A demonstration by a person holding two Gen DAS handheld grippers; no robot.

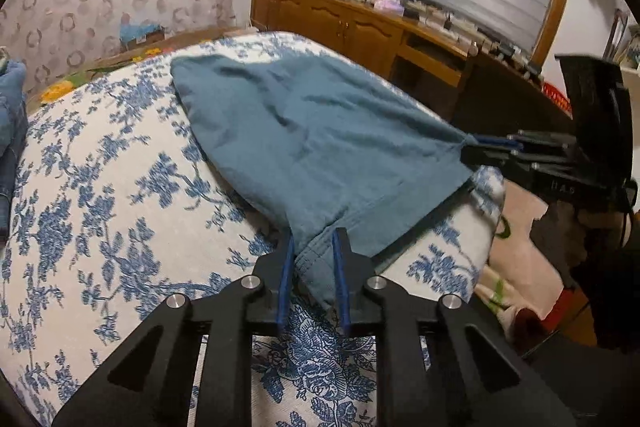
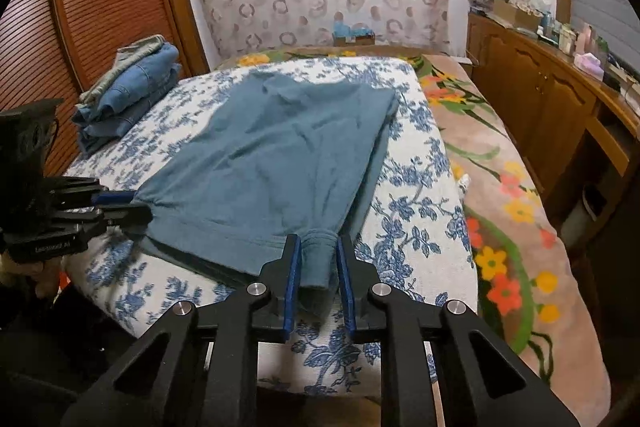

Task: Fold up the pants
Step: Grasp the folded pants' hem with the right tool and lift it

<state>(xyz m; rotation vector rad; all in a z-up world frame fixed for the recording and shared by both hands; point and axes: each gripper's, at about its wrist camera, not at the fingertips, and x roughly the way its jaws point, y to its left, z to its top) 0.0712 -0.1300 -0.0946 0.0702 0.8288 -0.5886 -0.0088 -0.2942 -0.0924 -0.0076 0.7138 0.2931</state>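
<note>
teal pants (image 2: 272,163) lie flat on a blue-and-white floral pad (image 2: 416,195) on a bed. the left gripper (image 1: 314,247) is clamped on the pants' near left corner, the right gripper (image 2: 316,251) on the near right corner, seemingly bunched. folded jeans (image 2: 132,87) sit far left, beside a wooden dresser (image 2: 560,99) at right.

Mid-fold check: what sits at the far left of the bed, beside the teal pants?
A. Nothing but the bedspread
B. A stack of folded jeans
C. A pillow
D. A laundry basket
B: the right wrist view shows a stack of folded jeans lying on the blue-flowered bedspread, left of the teal pants and apart from them.
</note>
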